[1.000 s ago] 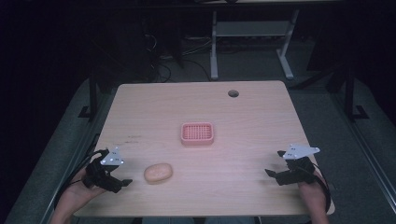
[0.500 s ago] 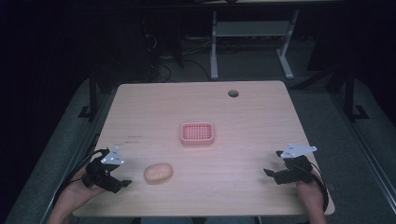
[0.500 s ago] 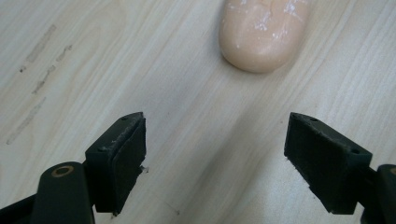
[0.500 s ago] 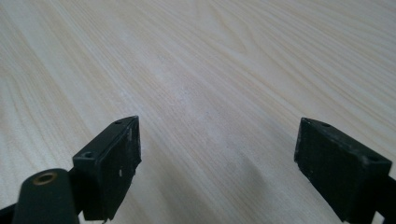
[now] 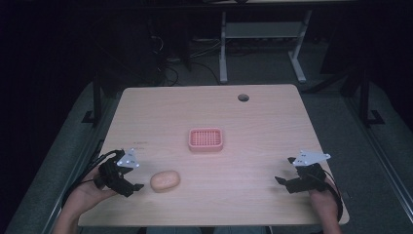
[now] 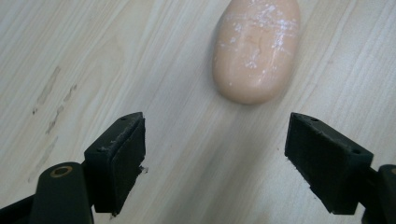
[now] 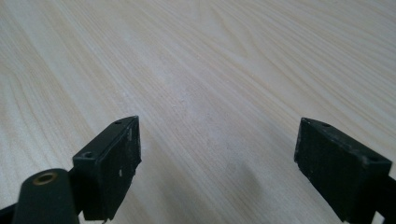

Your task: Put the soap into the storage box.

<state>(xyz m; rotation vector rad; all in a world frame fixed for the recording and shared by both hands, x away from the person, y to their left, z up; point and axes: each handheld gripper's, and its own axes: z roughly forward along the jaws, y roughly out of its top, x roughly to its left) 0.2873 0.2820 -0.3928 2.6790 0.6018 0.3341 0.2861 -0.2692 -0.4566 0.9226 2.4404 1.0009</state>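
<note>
One pale orange oval lump (image 5: 165, 181), smooth with white powdery streaks on top, lies on the near left part of the table (image 5: 253, 126). In the left gripper view the lump (image 6: 256, 49) sits ahead of the fingers and a little toward the right one, apart from both, with bare wood between them and nothing in the way.

One pink slotted tray (image 5: 206, 139) rests near the table's middle, well apart from the lump and farther from the person. One dark round hole (image 5: 243, 97) is set in the tabletop near the far edge.

The left gripper (image 5: 134, 184) is held low just beside the lump, on its left. Its two fingers (image 6: 116, 158) are spread wide, holding nothing and touching nothing.

The right gripper (image 5: 285, 175) is held at the near right corner, well apart from the lump and the tray. Its two fingers (image 7: 109, 161) are also spread wide over bare wood, with nothing between them.

Beyond the table, a dark floor with cables and one white frame (image 5: 263, 34) stands at the far side.
</note>
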